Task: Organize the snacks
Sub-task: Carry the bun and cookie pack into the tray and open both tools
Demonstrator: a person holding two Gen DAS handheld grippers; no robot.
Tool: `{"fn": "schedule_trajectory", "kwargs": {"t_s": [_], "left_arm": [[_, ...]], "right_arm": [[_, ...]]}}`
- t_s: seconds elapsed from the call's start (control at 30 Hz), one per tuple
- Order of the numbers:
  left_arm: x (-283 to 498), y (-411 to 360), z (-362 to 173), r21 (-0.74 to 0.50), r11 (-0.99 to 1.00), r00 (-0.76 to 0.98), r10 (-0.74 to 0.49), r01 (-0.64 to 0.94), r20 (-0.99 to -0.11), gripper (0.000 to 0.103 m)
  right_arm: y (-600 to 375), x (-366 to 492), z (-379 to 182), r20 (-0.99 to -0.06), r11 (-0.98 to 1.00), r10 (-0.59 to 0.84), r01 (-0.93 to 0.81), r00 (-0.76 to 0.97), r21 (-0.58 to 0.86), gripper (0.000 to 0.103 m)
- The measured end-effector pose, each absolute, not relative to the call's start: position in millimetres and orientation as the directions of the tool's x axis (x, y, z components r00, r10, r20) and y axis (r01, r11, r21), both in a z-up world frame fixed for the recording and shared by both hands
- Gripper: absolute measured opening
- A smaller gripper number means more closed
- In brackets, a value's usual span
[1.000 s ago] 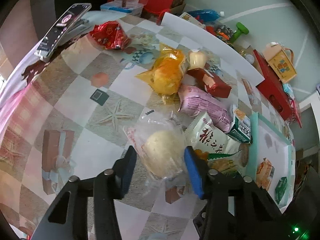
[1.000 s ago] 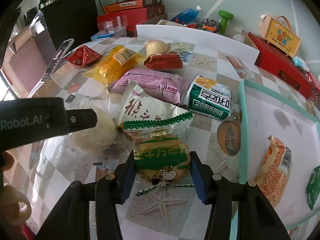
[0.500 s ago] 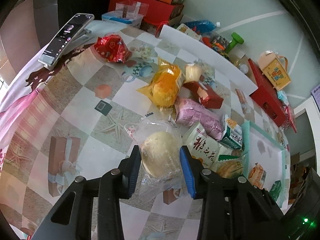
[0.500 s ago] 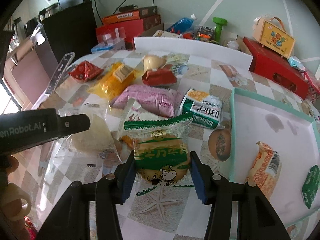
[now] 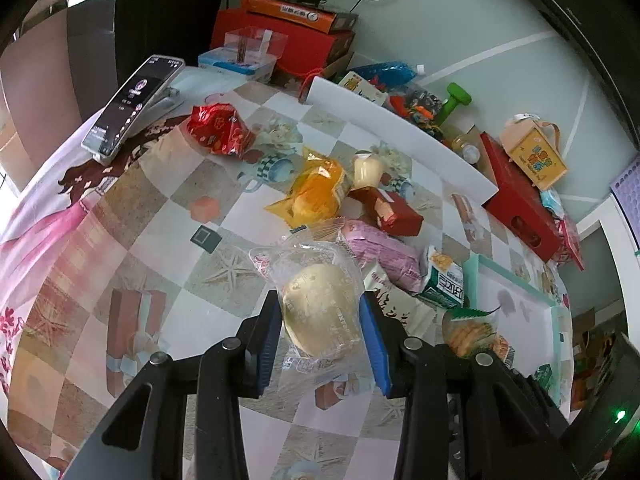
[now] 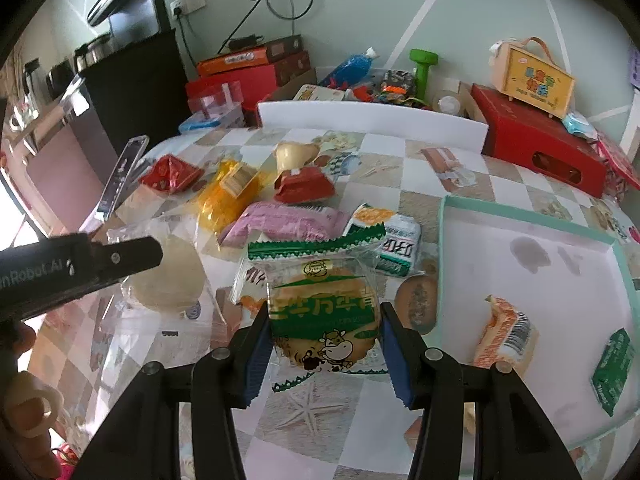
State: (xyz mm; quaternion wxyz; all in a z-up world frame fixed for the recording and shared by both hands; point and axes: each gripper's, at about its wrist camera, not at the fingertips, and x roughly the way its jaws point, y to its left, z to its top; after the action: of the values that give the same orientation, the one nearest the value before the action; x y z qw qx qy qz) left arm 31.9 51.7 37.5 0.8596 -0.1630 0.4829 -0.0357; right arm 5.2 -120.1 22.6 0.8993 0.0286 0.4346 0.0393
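The left gripper (image 5: 322, 316) is clamped on a pale round bun in a clear wrapper (image 5: 320, 312), and the right gripper (image 6: 324, 336) pinches a green-labelled biscuit pack (image 6: 324, 312); both seem lifted off the table (image 5: 120, 240), probably to go to the tray (image 6: 532, 216), though the height is hard to judge. Beyond lie a white-green pouch (image 6: 396, 240), pink pack (image 6: 280, 224), red pack (image 6: 304, 188) and yellow bag (image 5: 316, 196). Two packets (image 6: 508, 332) already lie inside the tray, leaving much bare.

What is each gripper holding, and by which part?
Left gripper: pale bun in a clear wrapper, pinched across its sides. Right gripper: green-labelled cake, pinched across its sides.
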Motion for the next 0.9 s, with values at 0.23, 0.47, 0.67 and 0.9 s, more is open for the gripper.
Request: {"fn": "schedule_trajectory", "kwargs": {"t_s": [0.23, 0.47, 0.67, 0.9], "left_arm": [[33, 29, 50, -0.3, 0.953, 0.556, -0.232, -0.033, -0.798, 0.041], [40, -19, 71, -0.278, 0.956, 0.602, -0.276, 0.093, -0.749, 0.041], [48, -77, 76, -0.253, 0.936, 0.595, -0.35, 0.244, -0.723, 0.041], [56, -134, 70, -0.193, 0.908, 0.584, -0.39, 0.371, -0.712, 0.036]], "right_arm": [[-168, 3, 41, -0.746, 0.99, 0.036, 0.077, 0.664, 0.115, 0.053], [-235, 1, 48, -0.735, 0.959, -0.08, 0.252, 0.673, 0.126, 0.053], [-285, -2, 42, -0.744, 0.915, -0.123, 0.365, 0.657, 0.171, 0.053], [-327, -6, 34, -0.76, 0.867, -0.168, 0.46, 0.628, 0.189, 0.053]]}}
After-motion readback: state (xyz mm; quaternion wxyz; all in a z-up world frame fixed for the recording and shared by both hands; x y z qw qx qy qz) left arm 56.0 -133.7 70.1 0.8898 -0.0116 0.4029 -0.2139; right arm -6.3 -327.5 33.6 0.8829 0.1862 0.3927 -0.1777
